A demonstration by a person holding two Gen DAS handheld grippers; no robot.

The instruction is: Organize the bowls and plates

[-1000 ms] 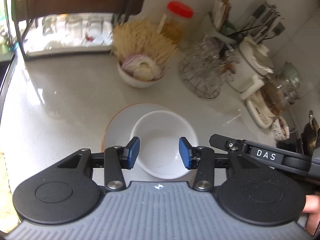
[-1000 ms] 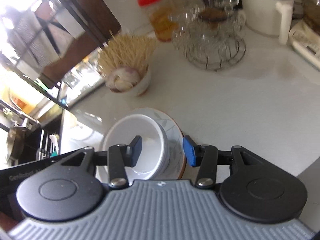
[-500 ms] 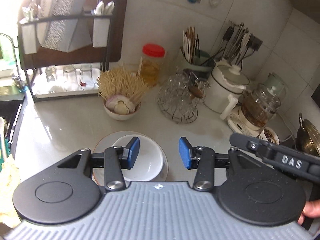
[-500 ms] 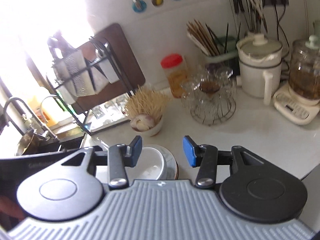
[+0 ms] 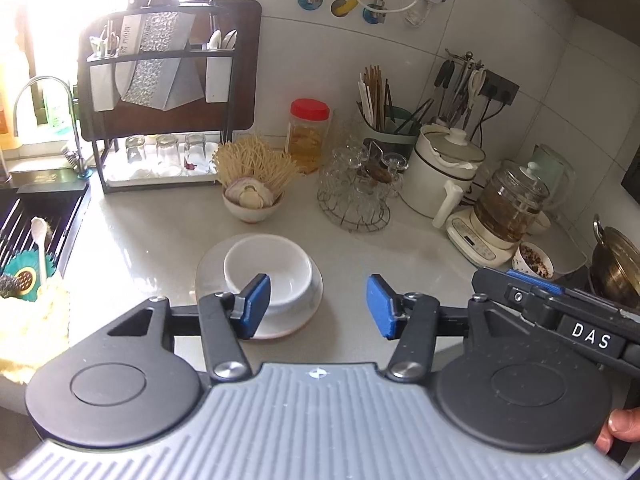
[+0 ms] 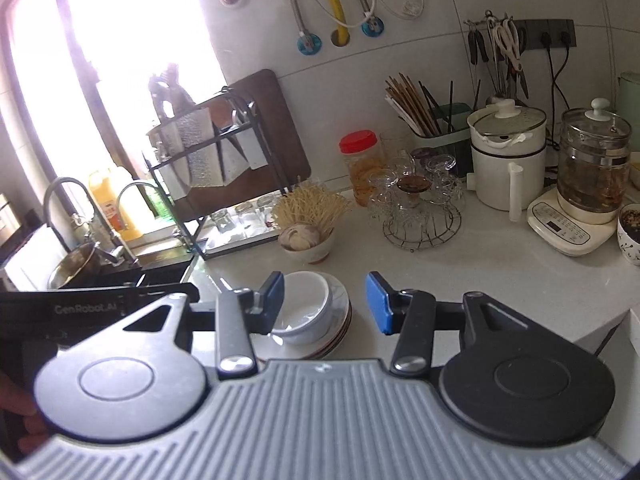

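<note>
A white bowl (image 5: 276, 266) sits inside a stack of plates (image 5: 208, 276) on the grey countertop; both also show in the right wrist view, the bowl (image 6: 308, 300) on the plates (image 6: 340, 312). My left gripper (image 5: 316, 306) is open and empty, raised above and nearer than the stack. My right gripper (image 6: 325, 302) is open and empty, also raised back from the stack; its body shows at the right of the left wrist view (image 5: 560, 312).
A small bowl with garlic and toothpicks (image 5: 252, 196) stands behind the stack. A wire rack of glasses (image 5: 354, 192), a red-lidded jar (image 5: 309, 134), a white pot (image 5: 444, 172) and a glass kettle (image 5: 508, 204) line the back. A dish rack (image 5: 160, 92) and the sink (image 5: 28, 232) are at left.
Both grippers have pulled up and back from the bowl and plates, which now look smaller and lower in view. Both stay open and empty; the bowl stays on the plates.
</note>
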